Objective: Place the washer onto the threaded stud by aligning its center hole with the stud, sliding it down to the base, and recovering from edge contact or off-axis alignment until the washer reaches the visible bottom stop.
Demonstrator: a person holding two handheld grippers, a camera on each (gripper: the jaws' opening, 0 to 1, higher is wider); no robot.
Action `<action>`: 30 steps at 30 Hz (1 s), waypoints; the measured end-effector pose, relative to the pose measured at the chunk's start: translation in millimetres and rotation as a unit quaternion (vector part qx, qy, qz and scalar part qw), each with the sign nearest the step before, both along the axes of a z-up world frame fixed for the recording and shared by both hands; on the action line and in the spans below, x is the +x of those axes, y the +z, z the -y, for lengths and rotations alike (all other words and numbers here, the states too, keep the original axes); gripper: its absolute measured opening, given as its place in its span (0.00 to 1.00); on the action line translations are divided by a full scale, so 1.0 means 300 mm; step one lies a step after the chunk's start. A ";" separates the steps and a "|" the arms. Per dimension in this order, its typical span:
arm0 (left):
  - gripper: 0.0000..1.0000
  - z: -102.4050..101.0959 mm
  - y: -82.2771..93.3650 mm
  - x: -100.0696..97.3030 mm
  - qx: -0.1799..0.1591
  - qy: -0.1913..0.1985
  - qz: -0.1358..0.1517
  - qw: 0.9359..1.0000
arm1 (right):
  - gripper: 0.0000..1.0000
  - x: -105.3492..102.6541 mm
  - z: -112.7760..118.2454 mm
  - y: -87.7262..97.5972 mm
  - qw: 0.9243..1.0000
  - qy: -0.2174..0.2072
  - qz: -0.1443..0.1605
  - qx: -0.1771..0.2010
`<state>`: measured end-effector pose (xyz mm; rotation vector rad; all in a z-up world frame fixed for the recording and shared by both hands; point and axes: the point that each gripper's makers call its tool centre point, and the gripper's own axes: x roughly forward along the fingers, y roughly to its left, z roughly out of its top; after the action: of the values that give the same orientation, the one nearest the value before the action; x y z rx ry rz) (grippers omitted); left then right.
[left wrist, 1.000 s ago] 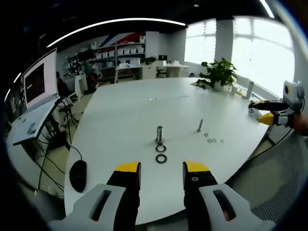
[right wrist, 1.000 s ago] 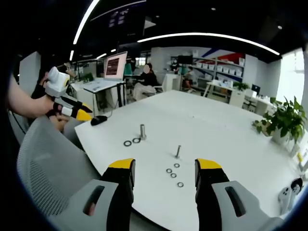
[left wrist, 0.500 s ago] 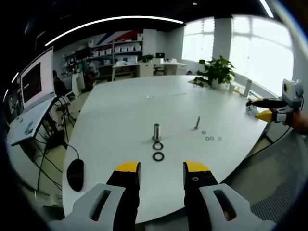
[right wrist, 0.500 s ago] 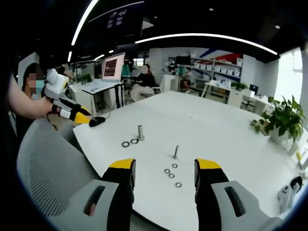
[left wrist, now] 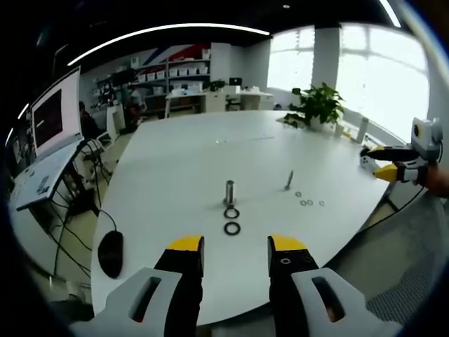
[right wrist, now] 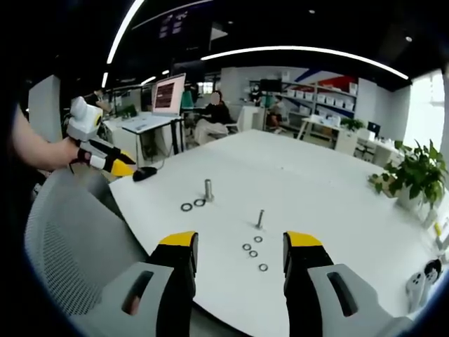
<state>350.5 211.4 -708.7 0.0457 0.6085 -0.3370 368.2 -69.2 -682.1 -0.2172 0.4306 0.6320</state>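
Washers lie loose on the table, none picked up yet; both grippers hang back from the edge with jaws spread and empty

Two large washers (left wrist: 232, 228) sit just in front of the thick stud (left wrist: 229, 192), and small washers (right wrist: 253, 253) are scattered near the thin stud (right wrist: 260, 219), all on the white table (left wrist: 175, 161). I'd say the reach has not begun: the left gripper (left wrist: 235, 247) faces the thick stud, the right gripper (right wrist: 240, 242) the thin one. Next, one must come down, pinch a washer by its rim and carry it level over its stud
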 end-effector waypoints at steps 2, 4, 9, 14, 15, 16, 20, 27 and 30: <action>0.34 -0.001 -0.003 -0.002 0.001 0.000 -0.002 1.000 | 0.51 0.000 -0.001 0.002 1.000 0.001 0.001 0.000; 0.34 -0.001 -0.005 -0.001 0.002 0.000 -0.004 1.000 | 0.51 -0.001 -0.004 0.000 1.000 0.004 0.000 0.000; 0.34 0.004 -0.019 -0.002 0.004 -0.004 -0.016 1.000 | 0.50 -0.002 -0.006 0.001 1.000 0.007 0.002 -0.002; 0.30 0.000 -0.003 0.001 0.012 -0.003 -0.005 1.000 | 0.50 -0.001 -0.004 0.003 1.000 0.007 0.003 -0.001; 0.31 0.000 0.001 0.005 0.006 0.000 -0.002 1.000 | 0.50 0.000 -0.002 0.005 1.000 0.006 0.004 0.001; 0.33 0.000 -0.006 0.005 0.005 0.001 -0.006 1.000 | 0.50 0.001 -0.001 0.005 1.000 0.005 0.004 0.002; 0.33 -0.002 -0.024 0.004 0.014 -0.001 -0.020 1.000 | 0.50 0.003 0.004 0.007 1.000 0.002 0.003 0.004; 0.34 -0.006 -0.027 0.014 0.020 0.001 -0.025 0.999 | 0.50 0.005 0.008 0.009 1.000 0.000 0.003 0.004; 0.35 0.001 -0.044 0.024 0.030 -0.013 -0.032 0.999 | 0.50 0.006 0.008 0.004 1.000 0.001 -0.001 0.003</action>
<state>357.5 211.2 -721.9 0.1015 0.6829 -0.3467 370.1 -71.8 -680.8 -0.2113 0.4297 0.6353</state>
